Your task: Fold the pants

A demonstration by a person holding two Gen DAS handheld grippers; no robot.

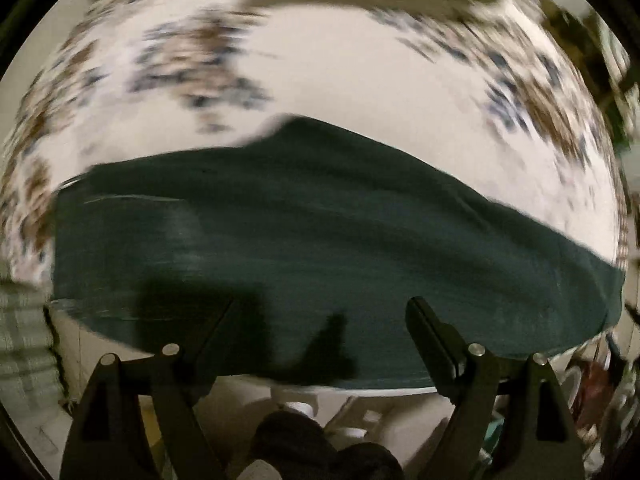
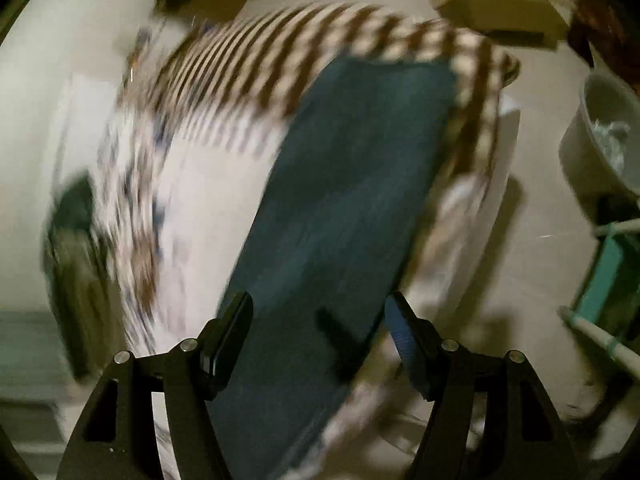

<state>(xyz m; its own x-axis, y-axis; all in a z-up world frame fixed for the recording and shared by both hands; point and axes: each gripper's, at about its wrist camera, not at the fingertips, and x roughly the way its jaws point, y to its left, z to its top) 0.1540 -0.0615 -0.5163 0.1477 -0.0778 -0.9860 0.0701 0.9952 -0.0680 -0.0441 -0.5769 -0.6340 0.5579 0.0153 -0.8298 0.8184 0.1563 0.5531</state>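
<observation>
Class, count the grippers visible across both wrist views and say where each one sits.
2. The left gripper hangs open above the near edge of the dark green pants. The right gripper is open over one end of the pants. Nothing is gripped.

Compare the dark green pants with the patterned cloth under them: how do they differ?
The pants are plain dark green; the patterned cloth is pale with brown and blue print and a brown checked border. The pants lie on top, the cloth beneath. The pants cover only part of the cloth, which shows on several sides of them. Both lie flat.
</observation>
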